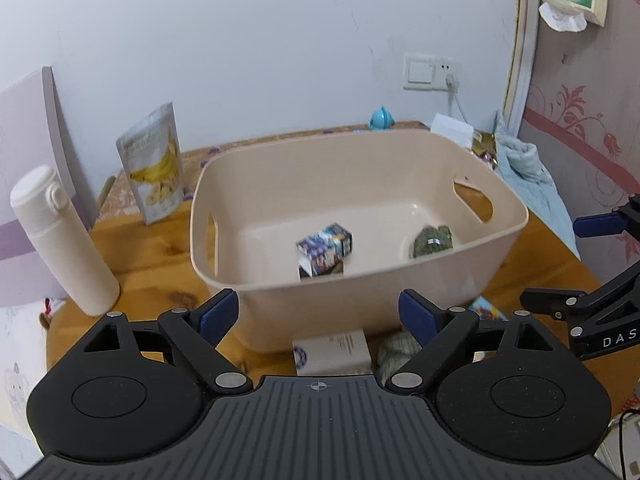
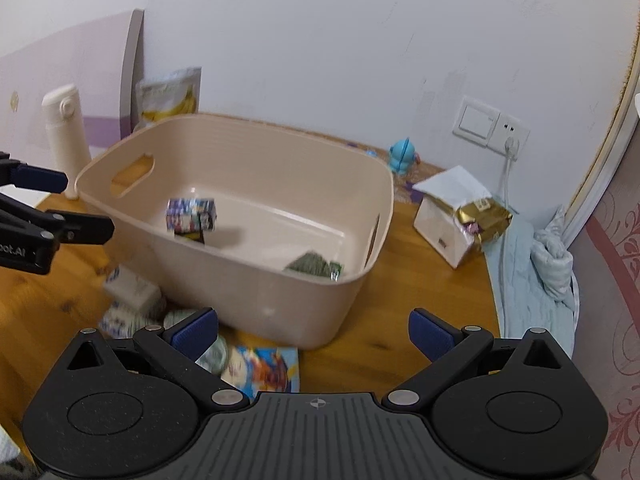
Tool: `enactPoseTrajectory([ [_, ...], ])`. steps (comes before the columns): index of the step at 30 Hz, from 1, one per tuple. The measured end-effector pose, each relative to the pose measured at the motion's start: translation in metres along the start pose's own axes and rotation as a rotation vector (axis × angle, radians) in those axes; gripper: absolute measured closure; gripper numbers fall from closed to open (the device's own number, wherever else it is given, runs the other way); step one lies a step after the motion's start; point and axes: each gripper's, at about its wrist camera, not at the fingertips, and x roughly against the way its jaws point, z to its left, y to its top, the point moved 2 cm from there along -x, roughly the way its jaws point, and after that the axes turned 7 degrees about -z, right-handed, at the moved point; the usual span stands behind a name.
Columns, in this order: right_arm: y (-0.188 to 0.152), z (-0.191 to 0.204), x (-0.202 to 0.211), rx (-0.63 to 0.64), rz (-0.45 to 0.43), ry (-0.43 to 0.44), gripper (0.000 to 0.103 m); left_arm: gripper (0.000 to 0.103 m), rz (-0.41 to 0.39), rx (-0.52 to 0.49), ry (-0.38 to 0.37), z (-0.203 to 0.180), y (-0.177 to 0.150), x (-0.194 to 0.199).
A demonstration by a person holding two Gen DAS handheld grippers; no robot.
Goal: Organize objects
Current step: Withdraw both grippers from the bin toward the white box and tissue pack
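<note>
A beige plastic bin (image 1: 400,148) (image 2: 340,304) stands on the wooden table. Inside it a small colourful box (image 1: 325,249) (image 2: 191,215) appears tilted, maybe in mid-air, and a dark green packet (image 1: 434,240) (image 2: 316,266) lies in the right corner. My left gripper (image 1: 319,314) is open in front of the bin's near wall, nothing between its fingers. My right gripper (image 2: 313,334) is open too, empty, near the bin's front corner. In front of the bin lie a white box (image 1: 332,350) (image 2: 130,290), a colourful flat pack (image 2: 264,368) and a round pale item (image 2: 214,354).
A white bottle (image 1: 60,240) and a banana snack pouch (image 1: 154,164) stand left of the bin. A blue toy (image 2: 402,156), a white box with a gold packet (image 2: 460,212) and a light blue cloth (image 2: 536,272) lie to the right by the wall socket (image 2: 490,126).
</note>
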Motion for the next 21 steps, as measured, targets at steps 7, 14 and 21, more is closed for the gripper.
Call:
enactPoseTrajectory([
  [7, -0.022, 0.007, -0.006, 0.013, 0.049, 0.005, 0.000, 0.014, 0.065, 0.018, -0.011, 0.000, -0.028, -0.007],
  [14, -0.038, 0.013, -0.018, 0.012, 0.102, 0.023, 0.000, 0.014, 0.133, 0.013, -0.006, -0.002, -0.051, -0.022],
  [21, -0.053, 0.010, -0.035, -0.012, 0.154, 0.037, 0.000, 0.014, 0.154, 0.045, 0.000, 0.002, -0.058, -0.036],
])
